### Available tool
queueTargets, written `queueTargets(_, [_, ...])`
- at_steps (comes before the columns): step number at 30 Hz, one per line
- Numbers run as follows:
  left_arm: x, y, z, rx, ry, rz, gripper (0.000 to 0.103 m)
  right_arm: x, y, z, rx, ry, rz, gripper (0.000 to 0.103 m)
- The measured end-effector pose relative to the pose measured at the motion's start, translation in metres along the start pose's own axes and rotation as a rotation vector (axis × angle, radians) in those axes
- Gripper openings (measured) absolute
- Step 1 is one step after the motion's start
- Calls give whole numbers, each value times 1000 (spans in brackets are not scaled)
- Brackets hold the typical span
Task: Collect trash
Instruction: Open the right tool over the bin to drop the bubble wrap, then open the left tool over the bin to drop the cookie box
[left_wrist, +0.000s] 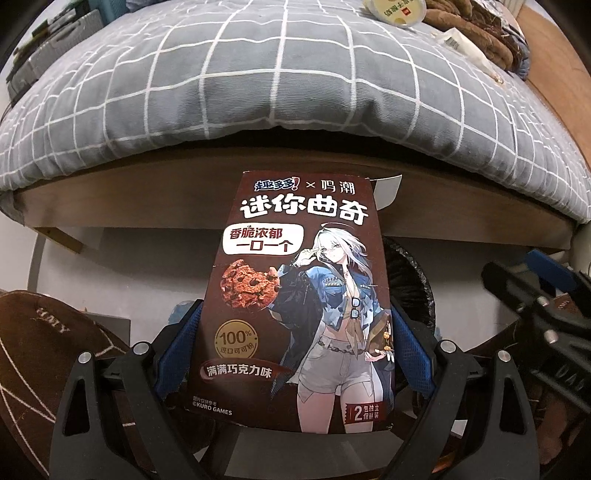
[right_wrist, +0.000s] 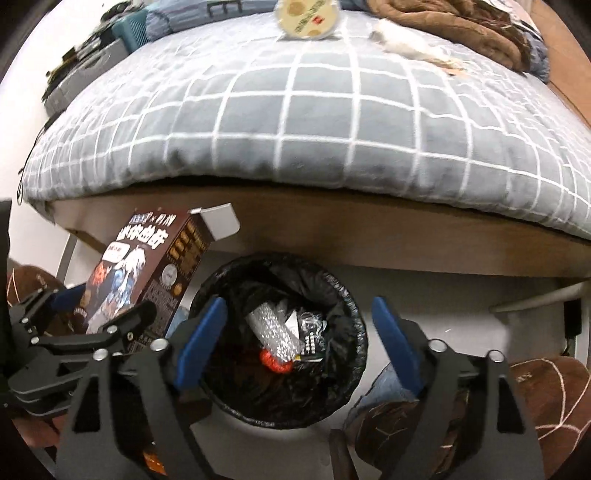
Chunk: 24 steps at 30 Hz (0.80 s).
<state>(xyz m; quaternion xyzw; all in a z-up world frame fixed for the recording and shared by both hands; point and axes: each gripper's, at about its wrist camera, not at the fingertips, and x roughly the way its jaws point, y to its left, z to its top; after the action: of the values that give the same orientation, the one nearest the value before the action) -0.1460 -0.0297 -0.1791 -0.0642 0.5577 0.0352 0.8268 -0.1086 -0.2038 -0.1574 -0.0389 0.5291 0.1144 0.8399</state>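
Closest to the left wrist camera, the left gripper (left_wrist: 295, 354) clamps its blue pads against both side edges of a brown cardboard cookie box (left_wrist: 303, 295) printed with a white-haired cartoon figure and a chocolate cookie. That box stands upright between the fingers, its top flap open, held just to the left of a round bin lined with a black plastic bag (right_wrist: 277, 343) that sits on the pale floor.

Over that bin, the right gripper (right_wrist: 299, 343) has its jaws spread wide with nothing between the pads. Inside the liner lie a roll of clear bubble wrap (right_wrist: 275, 332), a small red item and some dark wrappers. Brown slippers with pale stitching (right_wrist: 546, 402) lie on the floor at either side.

Beyond the bin runs the wooden bed frame (right_wrist: 369, 236), topped by a grey quilt with a white grid pattern (left_wrist: 280, 74). Farther back on the quilt rest a round pale container with a printed lid (right_wrist: 308, 18), a crumpled white wrapper (right_wrist: 406, 46) and a bunched brown blanket (right_wrist: 461, 26).
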Motion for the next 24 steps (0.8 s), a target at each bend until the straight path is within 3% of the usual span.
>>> queueTargets(6, [2,-7,0,27,15,-20,90,-7,-26,0,28,-43,-55,94])
queueTargets(16, [13,-29,-7,92,40,-56,92,-13,-68,-9,122,-51,-101,94])
queueTargets(24, [15,-23,-5,116,7,-49,97,-13,-70,-6,128,-59,-102,94])
